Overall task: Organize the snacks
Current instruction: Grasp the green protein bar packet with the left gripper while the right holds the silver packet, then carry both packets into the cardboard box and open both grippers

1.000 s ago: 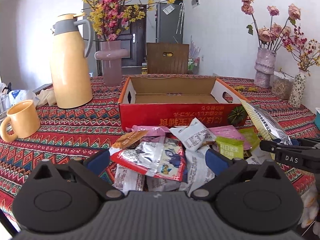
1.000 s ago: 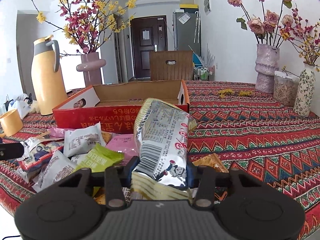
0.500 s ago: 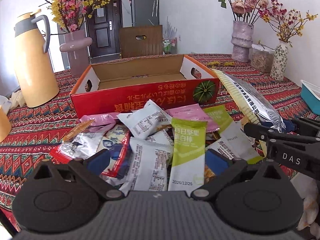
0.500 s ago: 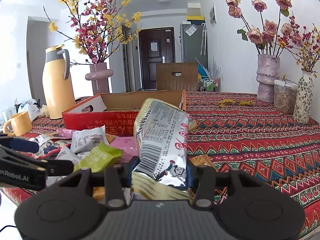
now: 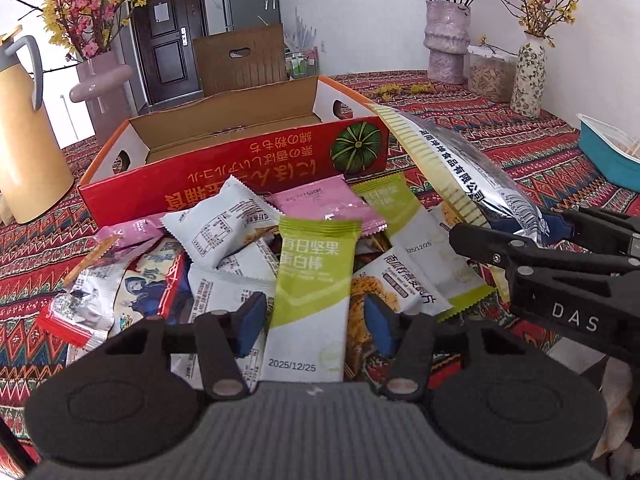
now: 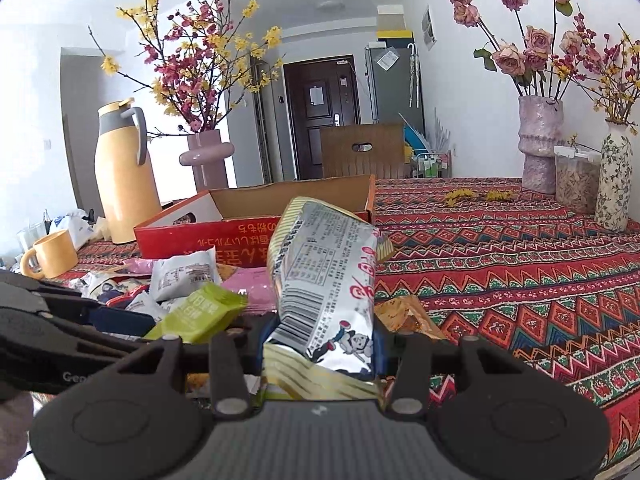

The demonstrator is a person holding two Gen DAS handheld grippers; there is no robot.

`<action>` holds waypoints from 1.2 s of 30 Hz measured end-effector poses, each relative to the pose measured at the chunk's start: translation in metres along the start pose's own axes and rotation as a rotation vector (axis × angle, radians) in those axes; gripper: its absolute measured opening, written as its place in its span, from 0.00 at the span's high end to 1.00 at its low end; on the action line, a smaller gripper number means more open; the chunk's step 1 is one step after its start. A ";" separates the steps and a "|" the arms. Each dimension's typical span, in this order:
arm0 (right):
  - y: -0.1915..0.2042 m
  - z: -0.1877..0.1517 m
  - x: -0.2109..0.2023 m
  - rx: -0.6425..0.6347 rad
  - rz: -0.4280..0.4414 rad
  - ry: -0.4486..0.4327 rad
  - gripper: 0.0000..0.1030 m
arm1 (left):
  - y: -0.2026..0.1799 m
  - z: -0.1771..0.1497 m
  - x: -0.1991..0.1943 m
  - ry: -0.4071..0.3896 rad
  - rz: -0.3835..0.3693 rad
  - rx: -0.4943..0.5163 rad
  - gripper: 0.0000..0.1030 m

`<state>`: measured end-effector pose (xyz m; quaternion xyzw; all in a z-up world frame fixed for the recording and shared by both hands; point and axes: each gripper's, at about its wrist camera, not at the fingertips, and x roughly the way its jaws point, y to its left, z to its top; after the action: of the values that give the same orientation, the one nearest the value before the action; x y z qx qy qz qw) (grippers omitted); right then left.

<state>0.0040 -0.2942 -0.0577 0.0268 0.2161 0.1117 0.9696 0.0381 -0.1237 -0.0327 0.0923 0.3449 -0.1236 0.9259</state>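
On the table (image 5: pixel 500 128), draped in a red patterned cloth, a heap of small foil and plastic snack packets lies just in front of an open red cardboard box (image 5: pixel 240 168) with a bare brown floor. The left tongs (image 5: pixel 316 322) have just been closing around a slim green-and-white nut bar wrapper (image 5: pixel 310 300) that lies on top of the heap; its lower half sits between the blue pads, though a sliver of gap shows on either side, so I judge the squeeze unfinished. To do this well, I would finish the pinch squarely across the wrapper's width, low on its white end, and lift straight up so the white packets beneath are not dragged along, then carry it towards twelve o'clock, over the box's near wall. The right tongs (image 6: pixel 320 344) are clenched on the lower end of a long silver crinkled snack bag with yellow striped edges (image 6: pixel 324 272), held clear of the pile and leaning towards the box at twelve o'clock. From the left tongs, that bag stands at about two o'clock.
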 end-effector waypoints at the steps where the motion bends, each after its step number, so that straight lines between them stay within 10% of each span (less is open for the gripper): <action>1: 0.000 -0.001 0.000 0.002 0.003 0.001 0.56 | -0.001 0.000 0.001 0.003 0.000 0.003 0.49; 36: 0.012 0.008 -0.003 0.000 0.016 -0.016 0.55 | 0.016 0.016 -0.024 -0.083 -0.014 -0.037 0.63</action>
<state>0.0027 -0.2833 -0.0482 0.0296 0.2082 0.1193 0.9703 0.0354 -0.1083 -0.0035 0.0674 0.3090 -0.1275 0.9401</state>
